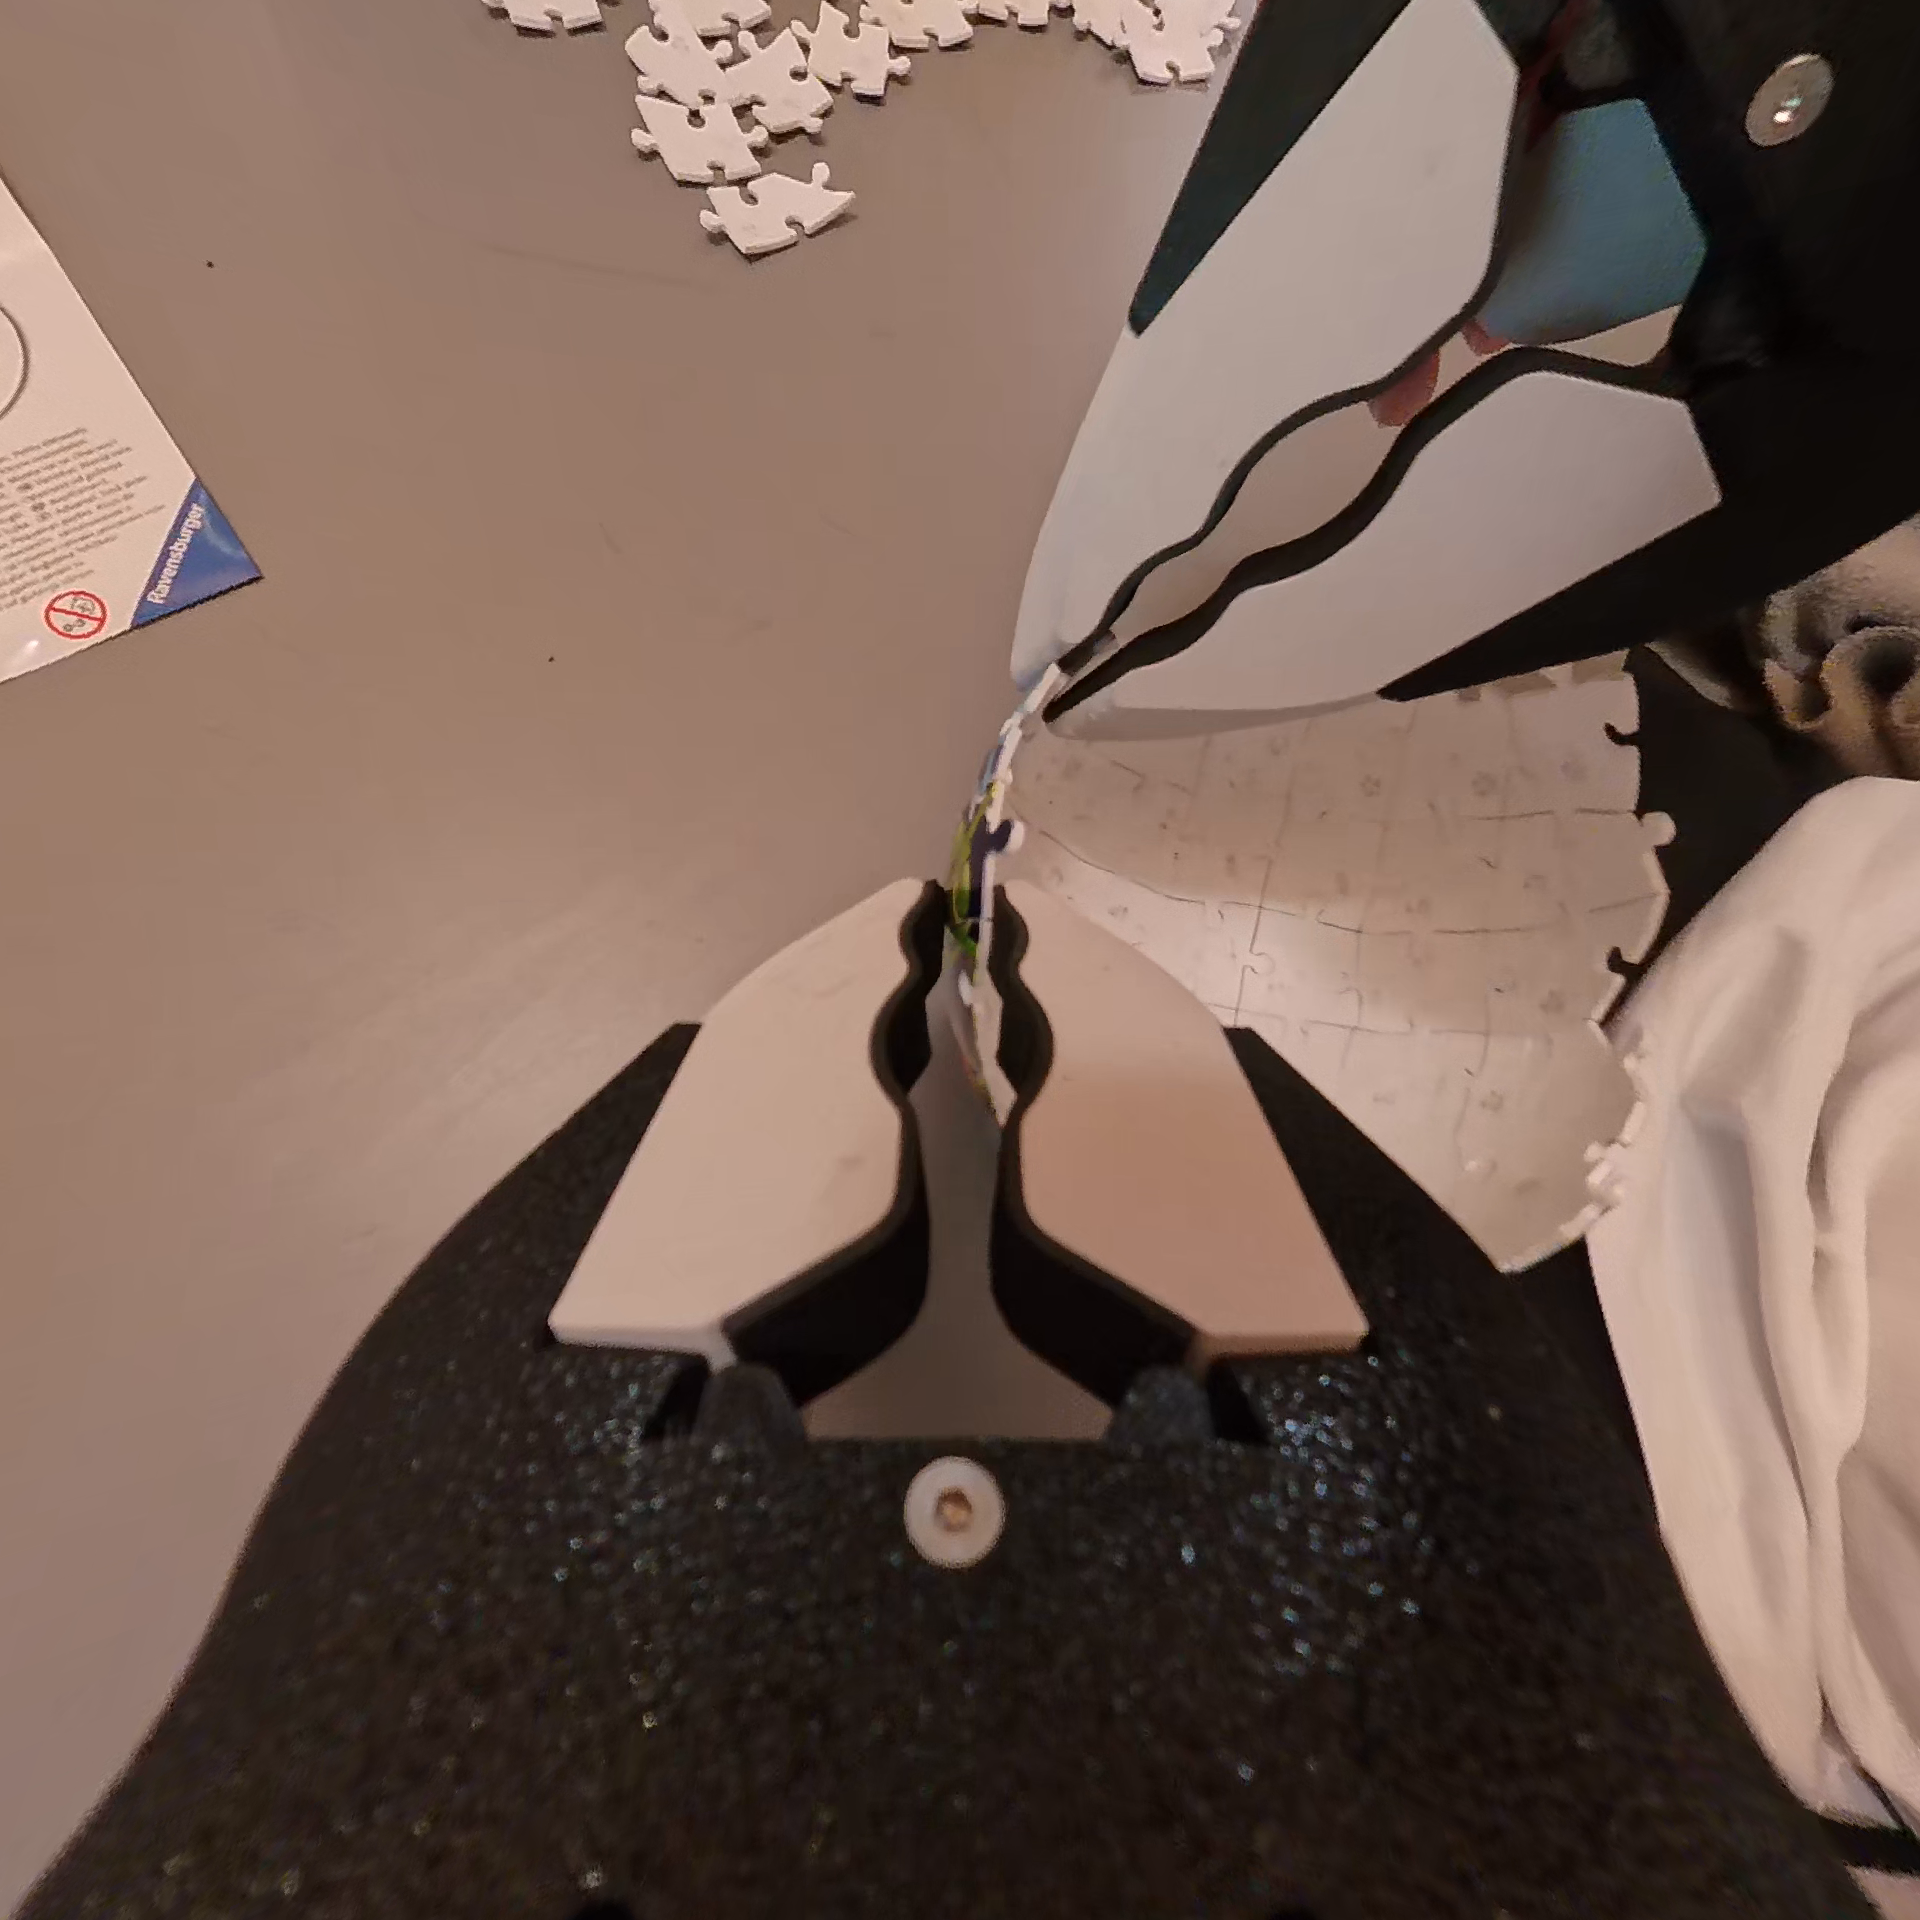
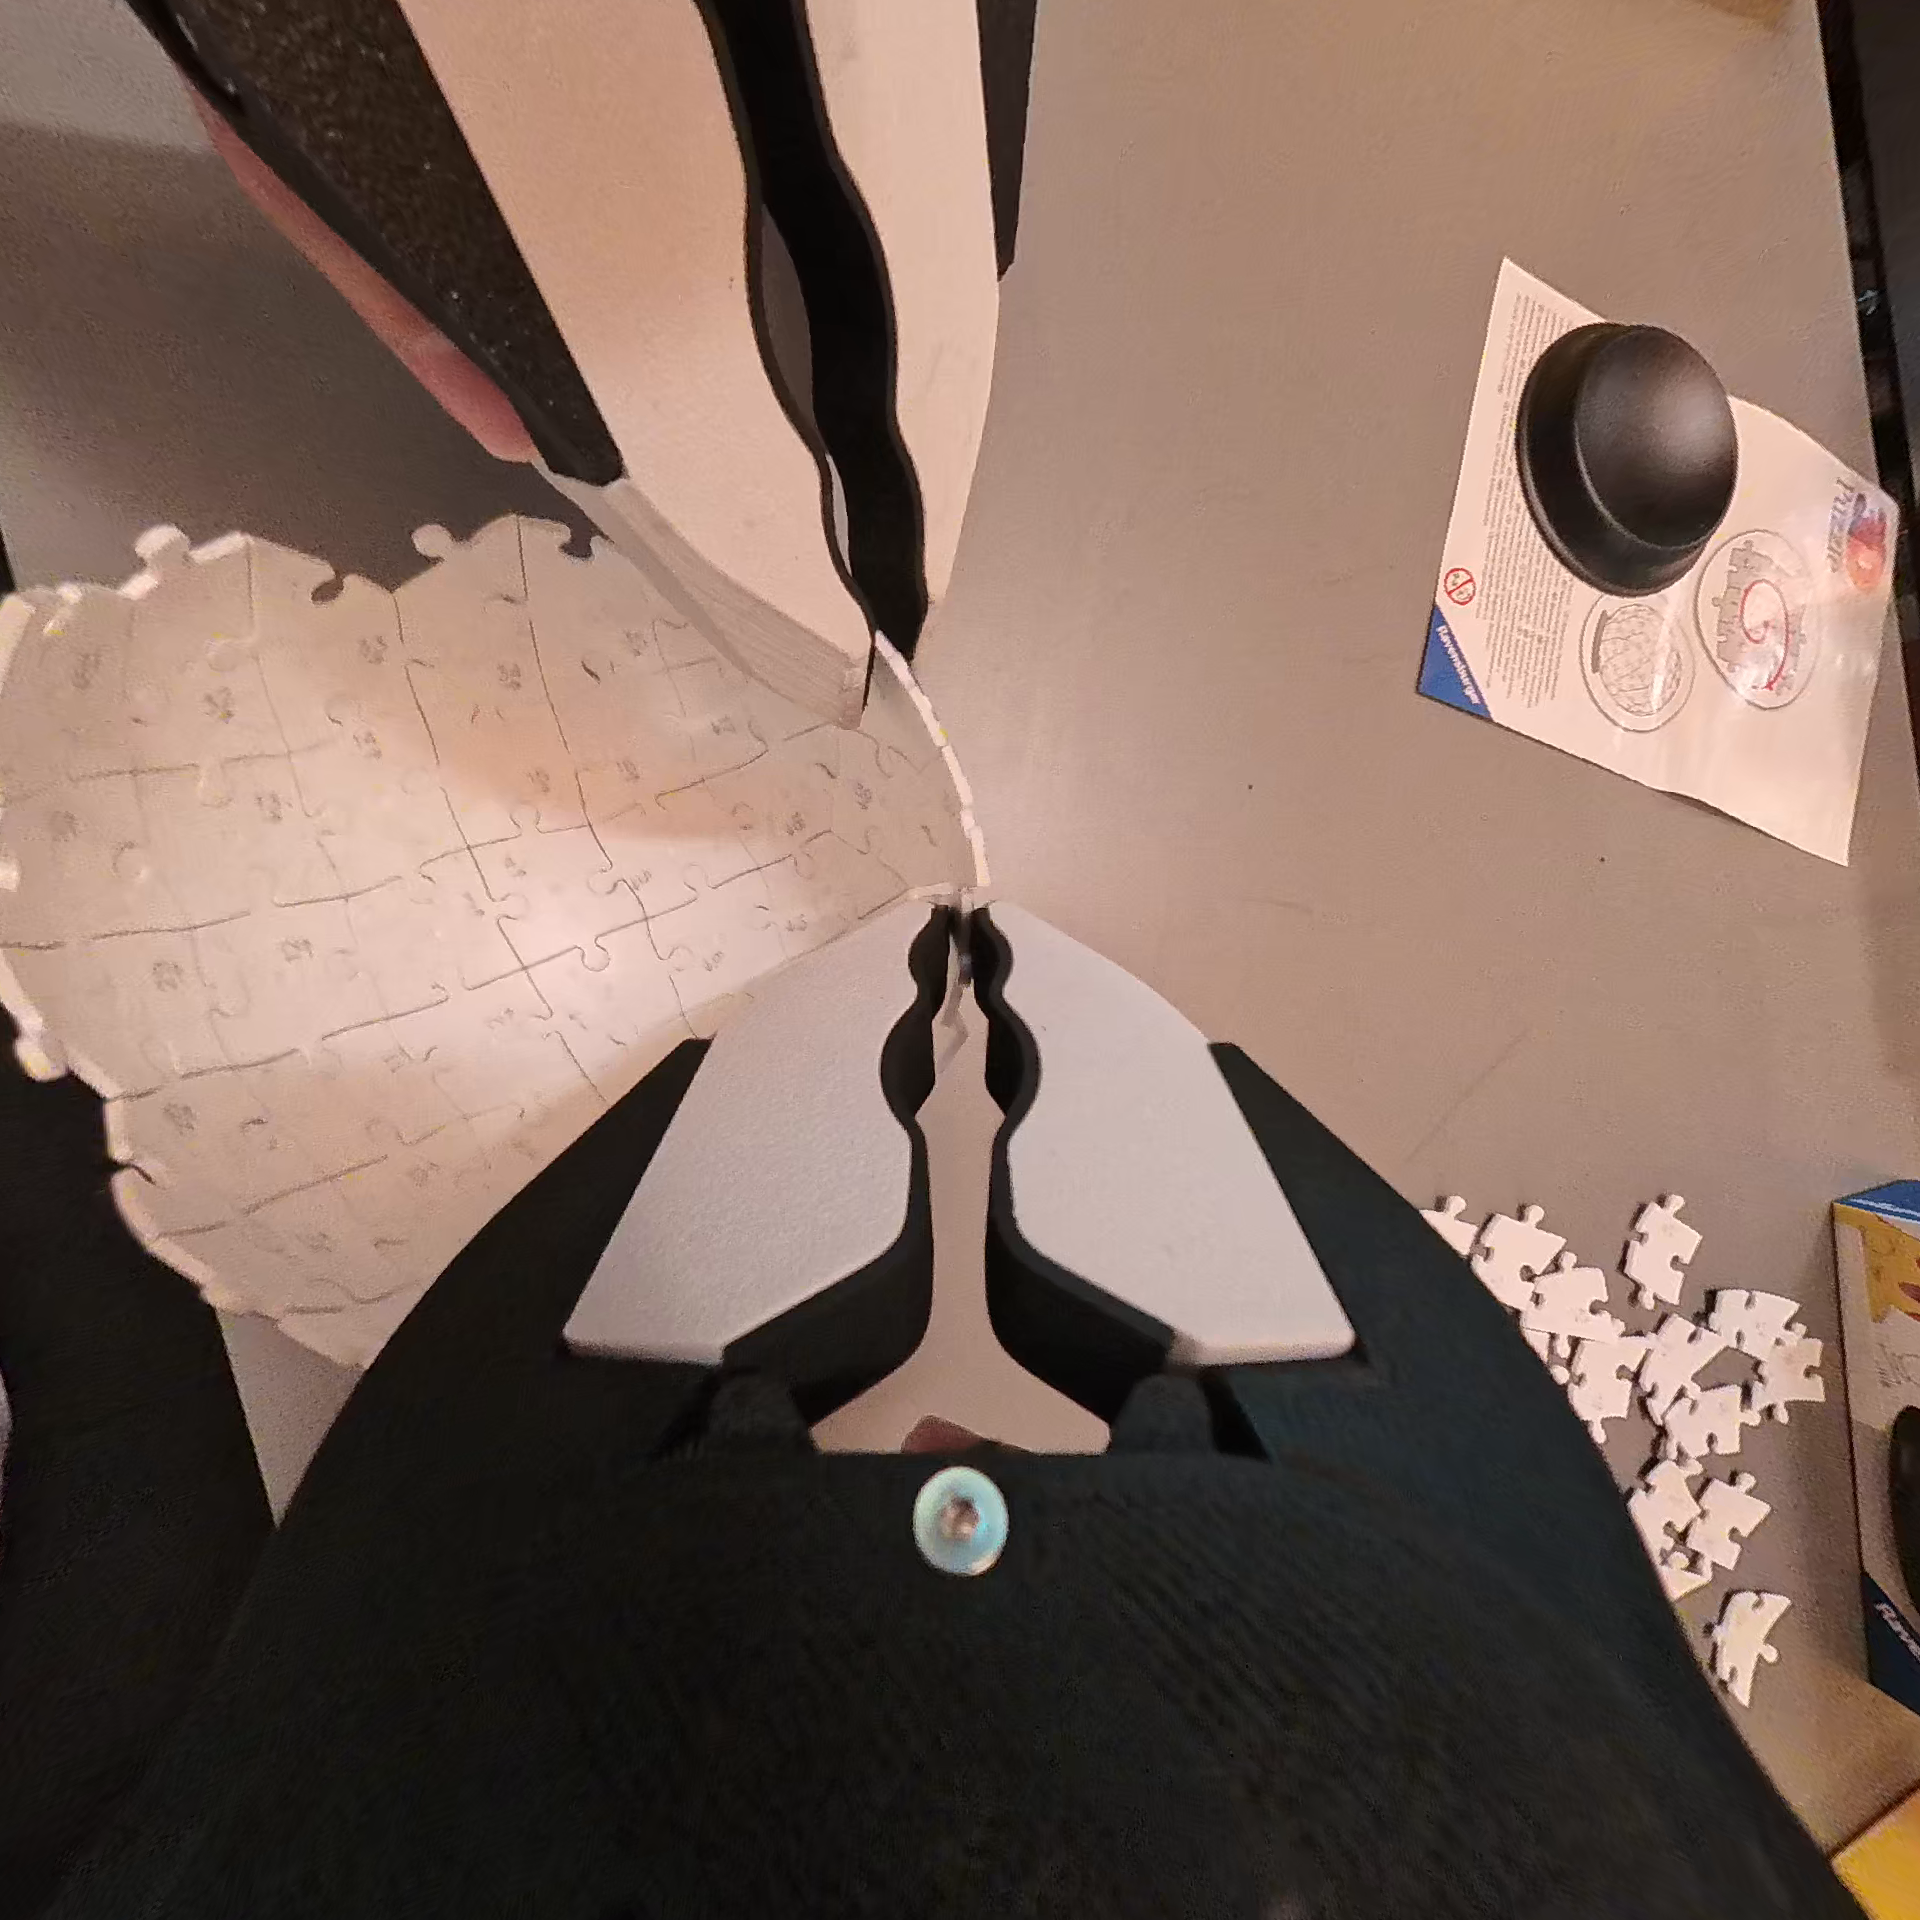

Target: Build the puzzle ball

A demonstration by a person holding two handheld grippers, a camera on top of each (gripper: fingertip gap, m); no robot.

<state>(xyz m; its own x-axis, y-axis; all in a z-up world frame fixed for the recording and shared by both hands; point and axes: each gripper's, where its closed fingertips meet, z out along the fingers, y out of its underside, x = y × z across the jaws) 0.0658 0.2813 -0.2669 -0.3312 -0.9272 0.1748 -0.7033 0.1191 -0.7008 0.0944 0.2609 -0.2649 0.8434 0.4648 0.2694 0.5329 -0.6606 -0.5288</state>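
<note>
The partly built puzzle ball [image 1: 1351,935] is a curved white shell of joined pieces, seen from its numbered inner side, with a jagged open rim. It also shows in the right wrist view [image 2: 416,831]. My left gripper [image 1: 961,914] is shut on the shell's rim, where a bit of the printed outer face shows. My right gripper [image 1: 1060,696] comes in from the upper right and is shut on the same rim a little farther along. In the right wrist view my right gripper [image 2: 961,925] pinches the thin edge, and the left gripper [image 2: 883,649] reaches down from the top.
Loose white puzzle pieces [image 1: 748,94] lie on the grey table [image 1: 520,623]; they also show in the right wrist view [image 2: 1662,1371]. A black dome-shaped stand [image 2: 1626,457] sits on a printed leaflet [image 2: 1662,675]. A box [image 2: 1881,1403] stands at the right edge. White cloth [image 1: 1766,1299] is close by.
</note>
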